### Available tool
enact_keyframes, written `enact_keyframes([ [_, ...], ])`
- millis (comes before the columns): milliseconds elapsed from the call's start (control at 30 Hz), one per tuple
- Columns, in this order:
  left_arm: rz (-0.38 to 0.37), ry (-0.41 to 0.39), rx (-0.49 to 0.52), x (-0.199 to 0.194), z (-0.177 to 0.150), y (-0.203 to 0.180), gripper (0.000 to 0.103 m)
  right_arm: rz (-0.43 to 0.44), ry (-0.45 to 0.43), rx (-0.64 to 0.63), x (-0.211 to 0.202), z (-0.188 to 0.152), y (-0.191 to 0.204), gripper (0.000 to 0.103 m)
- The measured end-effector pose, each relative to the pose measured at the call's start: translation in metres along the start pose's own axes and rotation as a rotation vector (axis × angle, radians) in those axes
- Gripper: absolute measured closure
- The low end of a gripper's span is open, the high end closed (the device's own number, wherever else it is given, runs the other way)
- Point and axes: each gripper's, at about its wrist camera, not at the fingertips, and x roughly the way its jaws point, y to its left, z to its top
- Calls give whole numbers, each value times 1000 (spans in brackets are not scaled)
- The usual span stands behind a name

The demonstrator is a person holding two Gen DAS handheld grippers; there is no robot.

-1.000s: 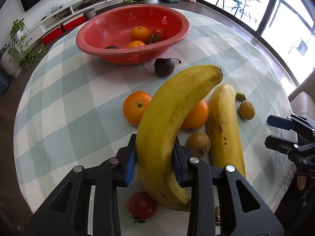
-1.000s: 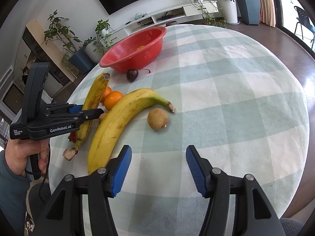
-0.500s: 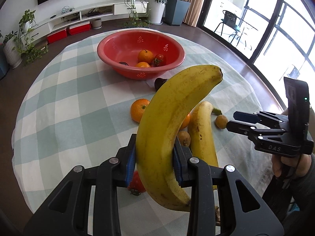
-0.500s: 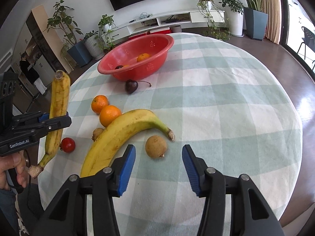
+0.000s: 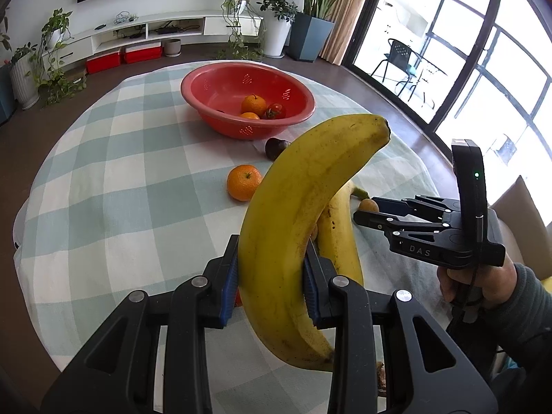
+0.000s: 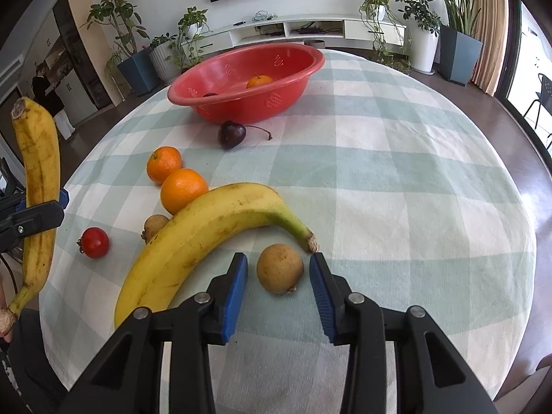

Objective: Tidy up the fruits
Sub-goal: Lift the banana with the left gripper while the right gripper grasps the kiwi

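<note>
Left wrist view: left tongs clenched on banana, held upright above table, short of red bowl. Right tongs spread, straddling small brown fruit on table, nearer than bowl, beside second banana.

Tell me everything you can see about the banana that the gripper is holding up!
The held banana is long, curved and yellow, with small brown freckles and a dark tip pointing up. Its pale cut stem hangs at the bottom. The left gripper squeezes it around the lower middle with blue pads on both sides. It stands nearly upright in the air, above the checked tablecloth, touching nothing else. The red bowl sits farther back.
</note>
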Motion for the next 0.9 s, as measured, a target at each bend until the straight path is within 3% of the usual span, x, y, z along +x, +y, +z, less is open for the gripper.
enact_keyframes([
  [133, -6, 1, -11, 1, -4, 1, 74, -5, -3, -1, -1, -1, -1, 74],
  [567, -3, -15, -48, 0, -1, 12, 74, 45, -60, 42, -32, -5, -5, 74],
  [900, 13, -68, -42, -11, 52, 25, 74, 73, -177, 73, -76, 50, -30, 74],
])
